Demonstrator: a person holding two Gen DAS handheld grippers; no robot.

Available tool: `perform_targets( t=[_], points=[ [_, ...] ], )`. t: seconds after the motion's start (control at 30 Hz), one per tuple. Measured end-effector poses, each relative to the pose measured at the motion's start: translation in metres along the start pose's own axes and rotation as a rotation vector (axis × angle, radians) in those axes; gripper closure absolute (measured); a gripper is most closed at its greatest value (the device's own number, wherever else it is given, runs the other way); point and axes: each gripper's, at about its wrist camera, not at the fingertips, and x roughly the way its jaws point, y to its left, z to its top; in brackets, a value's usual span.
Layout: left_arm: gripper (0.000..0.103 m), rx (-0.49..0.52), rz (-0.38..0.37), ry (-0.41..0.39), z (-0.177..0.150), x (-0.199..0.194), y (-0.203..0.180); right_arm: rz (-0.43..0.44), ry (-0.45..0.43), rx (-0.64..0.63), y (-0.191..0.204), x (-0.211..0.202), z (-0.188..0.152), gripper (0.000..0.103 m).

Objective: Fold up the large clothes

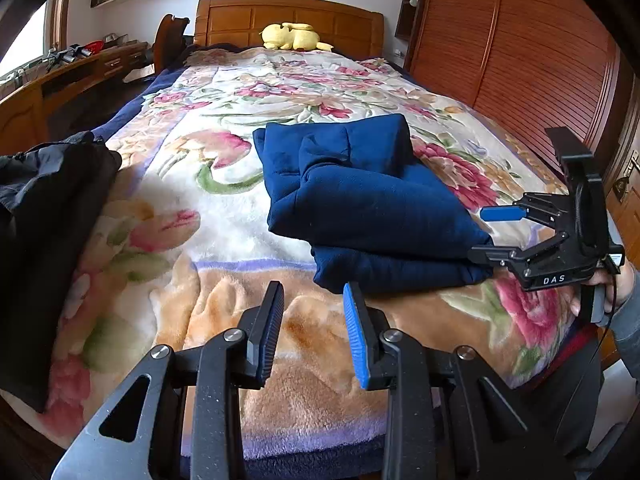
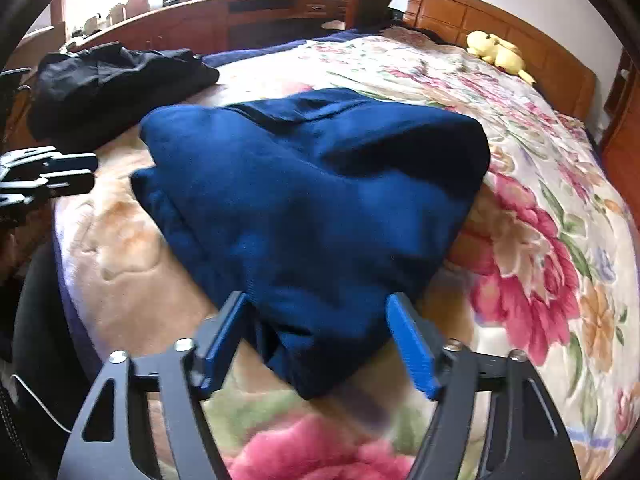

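Observation:
A navy blue garment (image 1: 360, 200) lies folded in a thick bundle on the floral blanket (image 1: 224, 208). It also fills the right wrist view (image 2: 312, 208). My left gripper (image 1: 313, 330) is open and empty, just short of the bundle's near edge. My right gripper (image 2: 320, 336) is open with its jaws wide on either side of the bundle's near corner. In the left wrist view the right gripper (image 1: 486, 234) sits at the bundle's right corner, held by a hand. The left gripper's fingers (image 2: 60, 172) show at the left edge of the right wrist view.
A black garment (image 1: 48, 216) lies crumpled at the bed's left edge; it also shows in the right wrist view (image 2: 112, 84). A yellow plush toy (image 1: 294, 36) sits by the wooden headboard (image 1: 288, 16). A wooden wardrobe (image 1: 520, 60) stands on the right, a desk (image 1: 72, 76) on the left.

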Motion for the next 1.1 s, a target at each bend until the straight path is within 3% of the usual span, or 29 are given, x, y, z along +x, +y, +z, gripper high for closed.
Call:
perform_targets(
  t=[0.17,0.23,0.3,0.33,0.4,0.57,0.63,0.8,0.97,1.1],
  points=[
    [0.071,-0.004,0.003,0.015,-0.003,0.005,-0.001,-0.044,0.042,-0.002,-0.003,0.004,-0.013,0.027],
    [0.071,-0.003,0.004,0.018,-0.003,0.006,-0.002,-0.014,0.02,0.006,-0.007,0.002,-0.013,0.066],
    [0.071,-0.003,0.0,0.018,-0.002,0.008,-0.005,-0.043,-0.011,-0.038,-0.008,-0.013,-0.016,0.084],
    [0.071,-0.002,-0.002,0.017,-0.001,0.008,-0.006,-0.067,-0.005,-0.068,-0.006,-0.016,-0.019,0.085],
    [0.071,0.005,-0.011,0.015,0.001,0.009,-0.009,-0.064,0.001,-0.041,-0.017,-0.021,-0.025,0.085],
    [0.071,0.01,-0.021,0.025,0.004,0.016,-0.015,0.058,0.004,0.065,-0.038,-0.023,-0.03,0.081],
    [0.071,0.006,-0.021,0.029,0.005,0.02,-0.015,0.082,-0.001,0.085,-0.042,-0.029,-0.028,0.069],
    [0.071,0.0,-0.028,0.036,0.008,0.03,-0.016,0.068,-0.022,0.034,-0.054,-0.051,-0.029,0.05],
    [0.071,0.0,-0.029,0.047,0.012,0.04,-0.017,0.013,-0.041,0.04,-0.093,-0.07,-0.022,0.049],
    [0.071,-0.011,-0.032,0.06,0.013,0.051,-0.013,-0.003,-0.063,0.096,-0.125,-0.053,0.002,0.048]
  ],
)
